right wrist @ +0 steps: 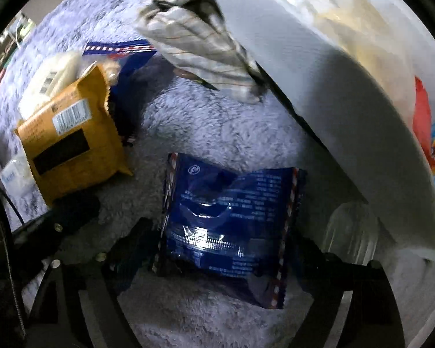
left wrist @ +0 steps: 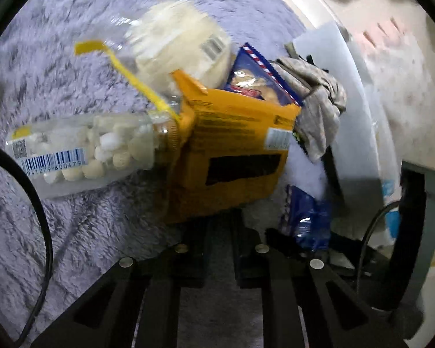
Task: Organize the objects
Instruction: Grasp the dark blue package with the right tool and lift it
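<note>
An orange snack packet (left wrist: 232,150) stands tilted in front of my left gripper (left wrist: 217,226), whose fingers are shut on its lower edge. In the right wrist view the same orange packet (right wrist: 72,139) sits at the left. A dark blue snack packet (right wrist: 226,217) lies flat on the grey fluffy rug (right wrist: 217,121). My right gripper (right wrist: 226,249) points down over it, with open fingers on either side of the packet. A clear bottle of white candies (left wrist: 87,150) with a yellow cap lies against the orange packet.
A round cream pack (left wrist: 182,46) and a second blue bag (left wrist: 255,78) lie behind the orange packet. A striped cloth (right wrist: 200,40) hangs over the rim of a white bin (right wrist: 333,87) that holds red and light-blue packs (right wrist: 423,110). A clear cup (right wrist: 351,232) stands by the bin.
</note>
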Motion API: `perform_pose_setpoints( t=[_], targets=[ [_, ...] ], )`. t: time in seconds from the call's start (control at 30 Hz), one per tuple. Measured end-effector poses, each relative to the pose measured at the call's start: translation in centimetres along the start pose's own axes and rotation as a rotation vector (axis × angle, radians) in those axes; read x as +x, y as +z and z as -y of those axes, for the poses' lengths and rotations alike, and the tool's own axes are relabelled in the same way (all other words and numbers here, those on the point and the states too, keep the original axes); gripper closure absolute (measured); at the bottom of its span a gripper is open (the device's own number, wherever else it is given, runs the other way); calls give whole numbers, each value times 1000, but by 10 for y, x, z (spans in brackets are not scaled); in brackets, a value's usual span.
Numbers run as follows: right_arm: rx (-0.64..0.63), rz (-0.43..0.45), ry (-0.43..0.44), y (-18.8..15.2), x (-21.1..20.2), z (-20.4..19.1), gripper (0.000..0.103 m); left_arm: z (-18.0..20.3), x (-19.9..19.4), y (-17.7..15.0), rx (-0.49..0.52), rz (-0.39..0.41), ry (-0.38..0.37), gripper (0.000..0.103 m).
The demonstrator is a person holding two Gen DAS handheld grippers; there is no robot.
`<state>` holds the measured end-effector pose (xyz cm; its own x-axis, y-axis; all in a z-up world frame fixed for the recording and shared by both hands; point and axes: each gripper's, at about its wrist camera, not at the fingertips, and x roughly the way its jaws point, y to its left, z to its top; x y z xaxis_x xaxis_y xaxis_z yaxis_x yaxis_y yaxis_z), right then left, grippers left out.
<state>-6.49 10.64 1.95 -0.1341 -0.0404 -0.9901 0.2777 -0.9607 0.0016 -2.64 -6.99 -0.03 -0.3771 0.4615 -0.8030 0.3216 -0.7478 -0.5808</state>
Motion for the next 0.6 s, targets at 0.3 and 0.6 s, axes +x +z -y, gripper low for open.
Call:
perform_pose_setpoints(
  t=[0.3, 0.6],
  targets=[
    [3, 36, 13, -3, -6, 4, 33, 1, -2, -5, 7, 2, -6, 90],
    [53, 71, 92, -2, -17, 15, 50, 14, -11, -11, 45, 33, -1, 91]
  ],
)
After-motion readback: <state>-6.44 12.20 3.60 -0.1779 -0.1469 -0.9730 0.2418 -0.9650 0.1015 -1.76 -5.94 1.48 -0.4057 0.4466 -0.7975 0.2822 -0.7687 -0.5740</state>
